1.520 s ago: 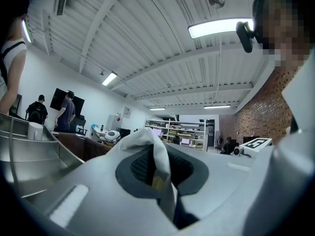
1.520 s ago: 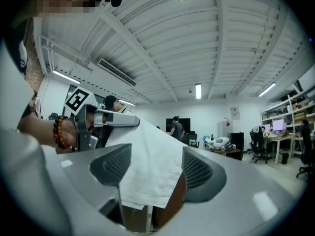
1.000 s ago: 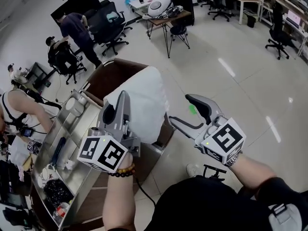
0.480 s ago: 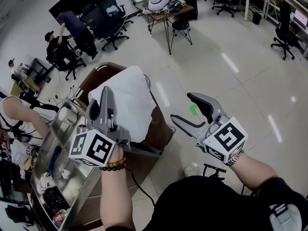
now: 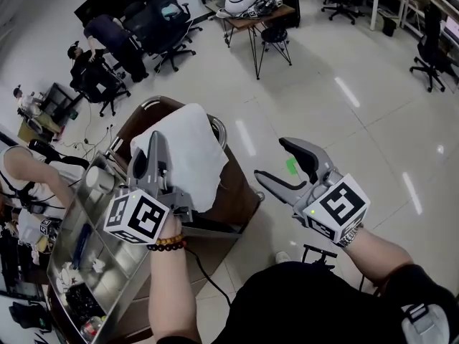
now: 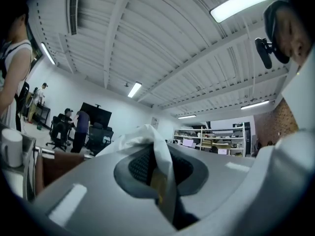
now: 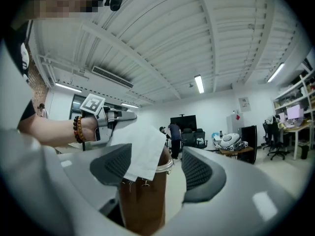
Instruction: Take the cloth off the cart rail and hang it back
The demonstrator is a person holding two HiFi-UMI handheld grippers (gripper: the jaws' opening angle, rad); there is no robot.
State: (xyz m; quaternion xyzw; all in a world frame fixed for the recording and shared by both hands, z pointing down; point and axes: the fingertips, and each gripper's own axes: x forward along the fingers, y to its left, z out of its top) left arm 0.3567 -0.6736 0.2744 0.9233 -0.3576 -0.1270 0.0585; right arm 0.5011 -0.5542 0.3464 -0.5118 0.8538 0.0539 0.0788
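Cloth (image 5: 188,149) in left gripper's (image 5: 155,143) shut fingers, near cart rail (image 5: 219,129)

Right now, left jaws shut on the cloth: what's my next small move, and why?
Probably lower the left gripper slightly so the white cloth settles over the cart's chrome rail. Its jaws pinch the cloth's edge, the cloth hangs at the rail, and the right gripper stands open, apart.
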